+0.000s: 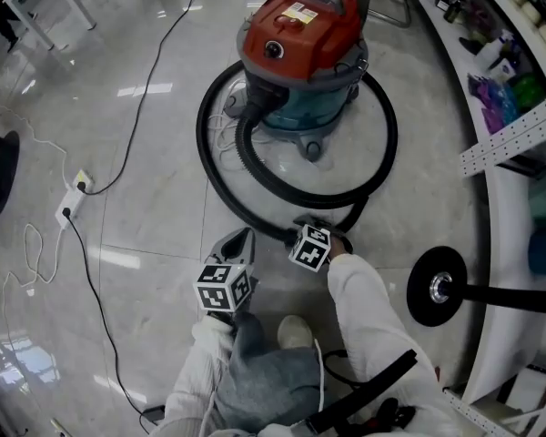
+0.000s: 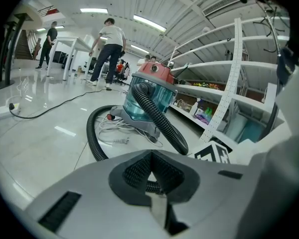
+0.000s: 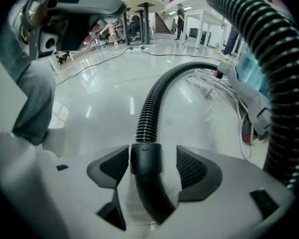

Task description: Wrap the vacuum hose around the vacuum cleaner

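A red-topped vacuum cleaner (image 1: 300,53) with a teal body stands on the tiled floor. Its black ribbed hose (image 1: 282,189) lies in a wide loop round the base. My right gripper (image 1: 332,239) points steeply down over the hose's near end. In the right gripper view the smooth black end cuff (image 3: 145,158) sits between the open jaws, with a gap showing at the right pad (image 3: 192,168). My left gripper (image 1: 241,237) hovers just left of it, jaws shut with nothing in them. The hose (image 2: 162,121) and the vacuum cleaner (image 2: 152,91) show beyond its tips.
A white mains cord (image 1: 226,130) lies bunched at the vacuum's left side. A power strip (image 1: 73,198) with black cables sits on the floor at left. A black round stand base (image 1: 437,285) and curved shelving (image 1: 519,135) stand at right. People (image 2: 107,49) stand far off.
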The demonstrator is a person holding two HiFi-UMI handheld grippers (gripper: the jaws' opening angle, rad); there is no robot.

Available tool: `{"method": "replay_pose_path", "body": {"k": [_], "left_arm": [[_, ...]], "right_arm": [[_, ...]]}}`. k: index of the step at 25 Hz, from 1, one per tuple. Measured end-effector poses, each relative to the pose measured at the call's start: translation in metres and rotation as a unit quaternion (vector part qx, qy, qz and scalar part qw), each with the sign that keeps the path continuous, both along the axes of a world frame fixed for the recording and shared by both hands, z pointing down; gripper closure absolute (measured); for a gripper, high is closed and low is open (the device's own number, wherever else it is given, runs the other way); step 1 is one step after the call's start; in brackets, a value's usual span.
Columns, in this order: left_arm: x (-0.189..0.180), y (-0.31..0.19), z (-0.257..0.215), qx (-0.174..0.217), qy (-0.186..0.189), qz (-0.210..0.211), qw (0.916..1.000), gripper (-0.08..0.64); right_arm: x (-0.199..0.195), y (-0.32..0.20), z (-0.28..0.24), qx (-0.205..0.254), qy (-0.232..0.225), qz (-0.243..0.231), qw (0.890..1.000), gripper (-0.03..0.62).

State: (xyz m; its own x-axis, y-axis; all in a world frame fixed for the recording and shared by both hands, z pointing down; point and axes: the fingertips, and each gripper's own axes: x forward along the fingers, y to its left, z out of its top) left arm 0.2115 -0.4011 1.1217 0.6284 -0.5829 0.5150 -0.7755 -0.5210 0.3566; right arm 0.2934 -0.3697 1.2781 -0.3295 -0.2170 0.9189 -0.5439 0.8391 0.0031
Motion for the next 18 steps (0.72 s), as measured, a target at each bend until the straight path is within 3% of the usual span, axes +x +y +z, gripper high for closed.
{"method": "replay_pose_path", "body": {"k": [4,10,13,18], "left_arm": [[0.001,0.01,-0.003,-0.004,0.015,-0.002,0.9999,0.563],[-0.003,0.033,-0.001,-0.009,0.025,-0.005,0.9996,0.563],[-0.019,0.031,-0.029,-0.007,0.02,-0.023,0.9995,0.563],[-0.032,0.018,-0.15,-0.024,0.028,-0.055,0.9978,0.562]], "right_arm": [[0.009,-0.008,-0.02,0.015,-0.066,0.104,0.992,0.308],[0.03,-0.007,-0.051,0.055,-0.15,0.246,0.956,0.31],[0.035,0.008,-0.084,0.046,-0.198,0.332,0.921,0.311],[0.055,0.032,-0.211,0.031,-0.249,0.481,0.84,0.313]]}}
